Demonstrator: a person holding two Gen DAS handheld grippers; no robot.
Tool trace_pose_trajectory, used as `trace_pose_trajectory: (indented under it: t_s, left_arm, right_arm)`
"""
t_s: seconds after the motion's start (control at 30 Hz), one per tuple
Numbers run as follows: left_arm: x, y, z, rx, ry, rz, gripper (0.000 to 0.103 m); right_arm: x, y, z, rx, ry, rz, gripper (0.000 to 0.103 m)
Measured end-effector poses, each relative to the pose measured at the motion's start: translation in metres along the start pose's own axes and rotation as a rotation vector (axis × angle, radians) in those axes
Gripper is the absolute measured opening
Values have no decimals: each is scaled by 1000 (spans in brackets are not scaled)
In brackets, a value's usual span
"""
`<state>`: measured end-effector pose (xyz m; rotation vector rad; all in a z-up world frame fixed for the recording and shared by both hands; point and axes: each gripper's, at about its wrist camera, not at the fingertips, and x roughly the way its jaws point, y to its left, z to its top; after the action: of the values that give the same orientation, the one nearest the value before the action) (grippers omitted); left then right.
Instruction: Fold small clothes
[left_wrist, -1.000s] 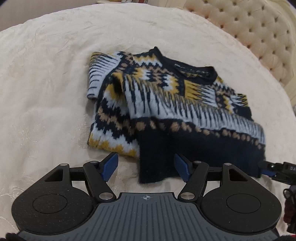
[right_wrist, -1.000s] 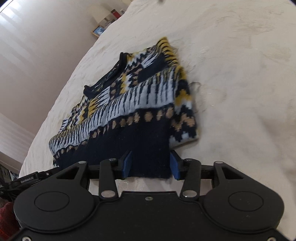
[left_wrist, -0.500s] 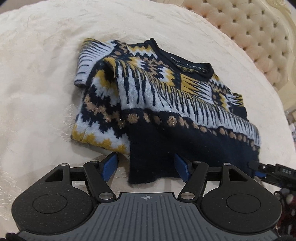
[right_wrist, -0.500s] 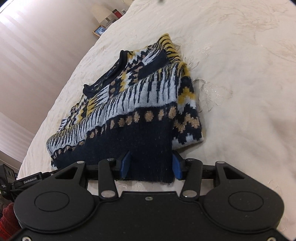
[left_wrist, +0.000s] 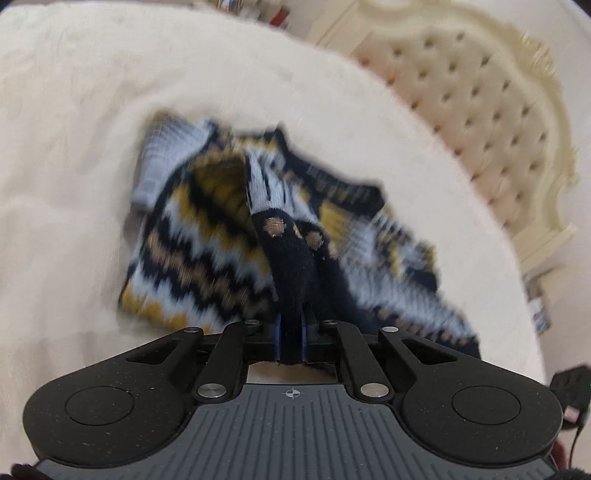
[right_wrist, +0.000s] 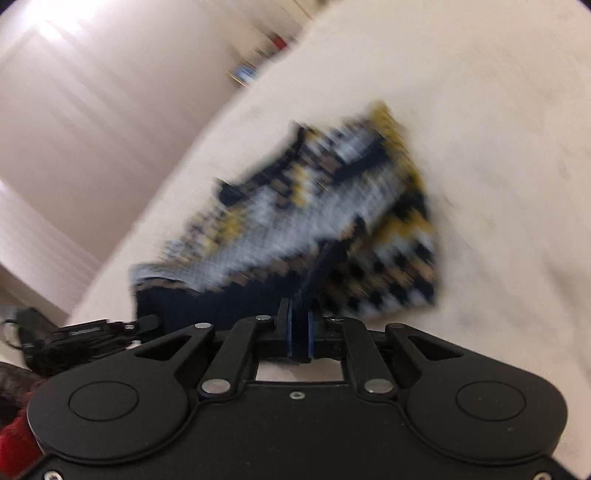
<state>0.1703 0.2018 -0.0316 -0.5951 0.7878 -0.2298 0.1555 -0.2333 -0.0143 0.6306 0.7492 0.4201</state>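
The left gripper (left_wrist: 291, 338) is clamped on a bunched fold of the dark navy hem of the small patterned knit sweater (left_wrist: 207, 254), its jaws having just closed with the wool between its blue pads. The right gripper (right_wrist: 300, 338) has likewise just pinched shut on the same navy hem band farther along (the left gripper's tip shows at the left edge of its view). From both grips the hem pulls up in a ridge, while the rest of the sweater, in navy, pale blue, mustard and tan zigzags, lies on the cream bedspread (left_wrist: 74, 147) of the bed, below the tufted cream headboard (left_wrist: 480, 110).

Judging by how it lies, the sleeves look already folded in over the body, so the side folds seem done. Left to do: carrying the hem toward the navy collar (left_wrist: 332, 177) to halve the sweater, then flattening it. Both views are motion-blurred, so finer detail is unclear.
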Motion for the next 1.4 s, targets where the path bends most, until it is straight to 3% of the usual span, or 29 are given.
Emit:
trace_pose_trajectory:
  t_s: [0.1,0.33,0.6,0.77,0.8,0.83,0.9,0.93,0.97,1.03,1.17,1.4]
  left_arm:
    - [-13,-5,11,0,-81,-21,9]
    - [-16,-17,37,40,-177,-1,6]
    - [11,-19,79,54,-237,22,6]
    - [24,-1,87,45,-282,89,8]
    - [27,5,89,32,-283,98,18]
    - [30,10,90,14,-280,102,36]
    - [34,22,92,-24,-268,101,43]
    - [36,26,92,-36,-262,99,43]
    - [38,29,92,-41,-251,102,44]
    - [43,32,93,-29,-220,120,52]
    - [57,31,92,28,-145,139,55]
    - [78,9,78,231,-73,201,55]
  right_arm:
    - [-7,11,9,-30,-74,59,15]
    - [10,30,54,-91,-167,58,15]
    - [67,25,109,-80,-170,32,15]
    - [105,9,125,-48,-157,-40,17]
    - [111,4,125,-44,-152,-54,18]
    - [118,-1,125,-42,-146,-68,22]
    - [126,-10,123,-41,-149,-101,25]
    - [127,-15,121,-37,-153,-105,33]
    - [127,-19,119,-29,-160,-103,50]
    - [120,-25,113,-17,-194,-96,68]
    - [103,-29,103,-27,-231,-95,69]
    - [101,-29,91,-186,-196,-209,69]
